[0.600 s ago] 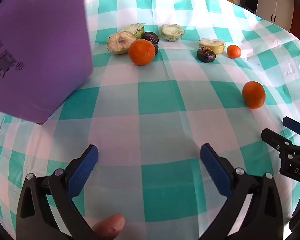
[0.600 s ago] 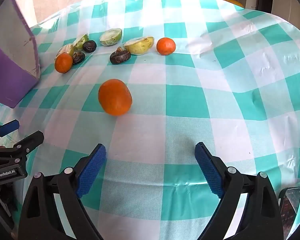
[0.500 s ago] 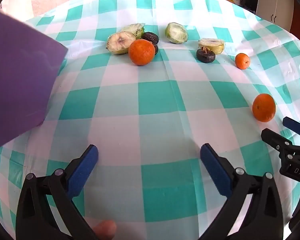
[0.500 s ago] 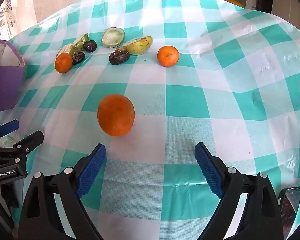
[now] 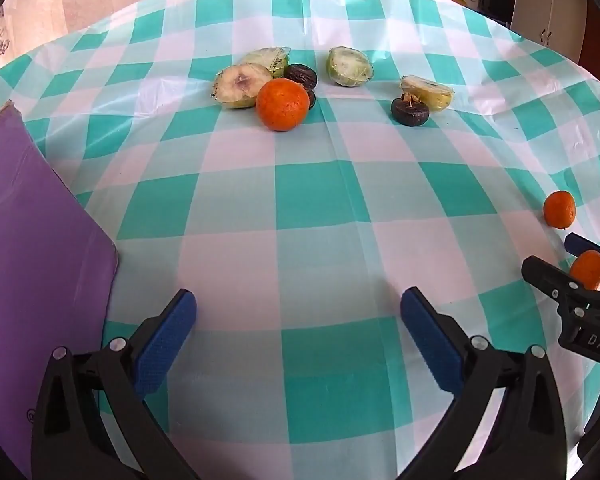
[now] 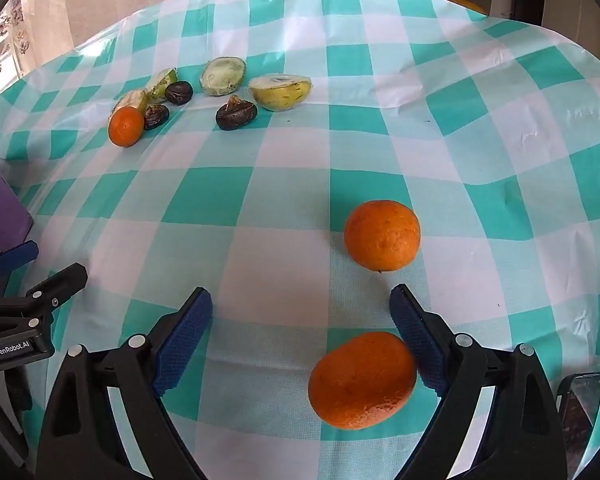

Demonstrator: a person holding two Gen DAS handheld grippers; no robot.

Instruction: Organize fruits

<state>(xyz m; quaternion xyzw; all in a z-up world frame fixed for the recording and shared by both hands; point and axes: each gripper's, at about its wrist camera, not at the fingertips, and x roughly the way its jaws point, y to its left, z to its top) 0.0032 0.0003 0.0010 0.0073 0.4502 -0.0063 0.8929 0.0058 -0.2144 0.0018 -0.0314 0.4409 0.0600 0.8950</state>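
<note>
Task status: early. No fruit sits in any container. All fruit lies loose on the checked tablecloth [image 5: 308, 208].

Fruit positions, right wrist view:
- One orange [image 6: 362, 380] lies at 5 o'clock, between the fingers of the right claw [image 6: 300, 328], close to the right-hand pad. Whether that pad touches it cannot be told.
- A second orange [image 6: 382, 235] lies just beyond the fingertips, at 2 o'clock from the claw.
- A third, smaller orange [image 6: 126, 126] lies at 10 o'clock, touching a cluster of cut green fruit halves [image 6: 223, 76] and dark shrivelled fruits [image 6: 236, 114].

Left wrist view: the same cluster sits at 12 o'clock, with its orange [image 5: 283, 105] in front. A purple box [image 5: 32, 272] stands at 9 o'clock, beside the left claw [image 5: 298, 328]. It is the likely destination, judged from its place; its inside is hidden.

Claw state:
- Left claw: spread wide, nothing between the pads, only cloth below.
- Right claw: spread wide, not clamped; the near orange rests on the cloth inside the gap.

Remaining work: grasp the near orange, then clear the other oranges, the green halves and the dark fruits. Round fruit is likely to roll when nudged by one pad.
</note>
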